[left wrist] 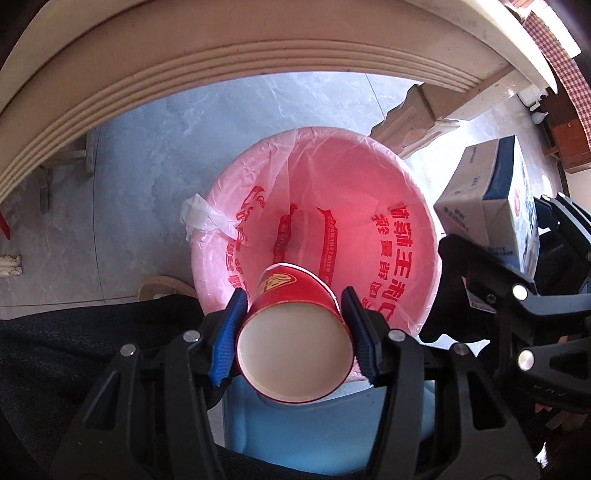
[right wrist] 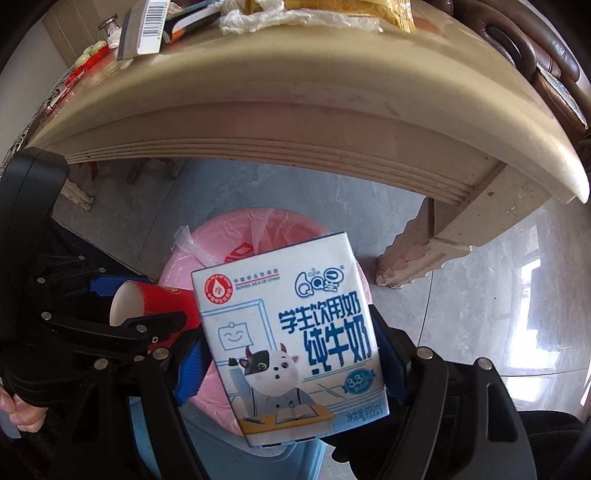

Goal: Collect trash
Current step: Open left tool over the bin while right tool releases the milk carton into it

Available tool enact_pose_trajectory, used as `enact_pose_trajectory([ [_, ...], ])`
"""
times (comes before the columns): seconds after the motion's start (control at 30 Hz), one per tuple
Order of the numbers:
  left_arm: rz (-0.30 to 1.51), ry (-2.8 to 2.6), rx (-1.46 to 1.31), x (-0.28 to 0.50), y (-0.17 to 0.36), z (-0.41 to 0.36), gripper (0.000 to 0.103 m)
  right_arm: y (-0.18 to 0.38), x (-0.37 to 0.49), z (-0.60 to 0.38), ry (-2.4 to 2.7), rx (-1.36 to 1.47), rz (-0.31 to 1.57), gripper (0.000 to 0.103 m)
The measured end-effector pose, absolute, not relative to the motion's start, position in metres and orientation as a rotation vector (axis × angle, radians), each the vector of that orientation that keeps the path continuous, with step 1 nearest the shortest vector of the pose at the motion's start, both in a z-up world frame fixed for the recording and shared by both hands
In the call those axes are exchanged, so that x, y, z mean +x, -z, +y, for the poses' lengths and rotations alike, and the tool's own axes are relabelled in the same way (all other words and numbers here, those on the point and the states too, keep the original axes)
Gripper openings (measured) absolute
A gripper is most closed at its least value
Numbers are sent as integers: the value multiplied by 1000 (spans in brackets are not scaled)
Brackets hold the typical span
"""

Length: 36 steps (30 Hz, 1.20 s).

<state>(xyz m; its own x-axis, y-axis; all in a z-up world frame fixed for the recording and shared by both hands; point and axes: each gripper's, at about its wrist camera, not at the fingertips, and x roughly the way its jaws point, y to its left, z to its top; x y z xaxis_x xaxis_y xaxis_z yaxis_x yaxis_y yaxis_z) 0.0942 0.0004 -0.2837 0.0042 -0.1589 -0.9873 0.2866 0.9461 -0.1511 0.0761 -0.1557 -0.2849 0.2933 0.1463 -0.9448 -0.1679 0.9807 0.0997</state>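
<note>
A red paper cup [left wrist: 295,291] lies on its side between the blue pads of my left gripper [left wrist: 293,297], its white inside facing the camera. It hangs over a bin lined with a pink bag [left wrist: 351,177]. My right gripper [right wrist: 293,362] is shut on a blue and white milk carton [right wrist: 291,332], held upright above the same bin [right wrist: 229,236]. In the left wrist view the carton [left wrist: 491,206] and the right gripper [left wrist: 517,243] hover at the bin's right rim. The right wrist view shows the cup [right wrist: 173,299] in the left gripper [right wrist: 136,306] at left.
A cream table's edge [left wrist: 221,55] overhangs beyond the bin, with a carved leg [right wrist: 424,254] at right. A barcoded box [right wrist: 144,26] and wrappers [right wrist: 295,14] lie on the tabletop [right wrist: 295,110]. The bin's light blue body [left wrist: 314,424] and dark clothing [left wrist: 74,350] are close below.
</note>
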Motion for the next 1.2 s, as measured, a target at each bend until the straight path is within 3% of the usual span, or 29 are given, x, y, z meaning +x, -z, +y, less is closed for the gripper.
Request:
enact_pose_trajectory([
  [0.33, 1640, 280, 23, 123, 329, 3, 53, 329, 83, -156, -197, -41, 1319, 74],
  [0.8, 1716, 238, 5, 132, 356, 7, 53, 347, 87, -148, -228, -54, 1356, 74],
  [1.07, 1703, 223, 37, 131, 355, 5, 68, 350, 87, -143, -237, -84, 1366, 75],
  [1.2, 1698, 218, 40, 131, 354, 5, 70, 351, 87, -138, -246, -102, 1369, 82],
])
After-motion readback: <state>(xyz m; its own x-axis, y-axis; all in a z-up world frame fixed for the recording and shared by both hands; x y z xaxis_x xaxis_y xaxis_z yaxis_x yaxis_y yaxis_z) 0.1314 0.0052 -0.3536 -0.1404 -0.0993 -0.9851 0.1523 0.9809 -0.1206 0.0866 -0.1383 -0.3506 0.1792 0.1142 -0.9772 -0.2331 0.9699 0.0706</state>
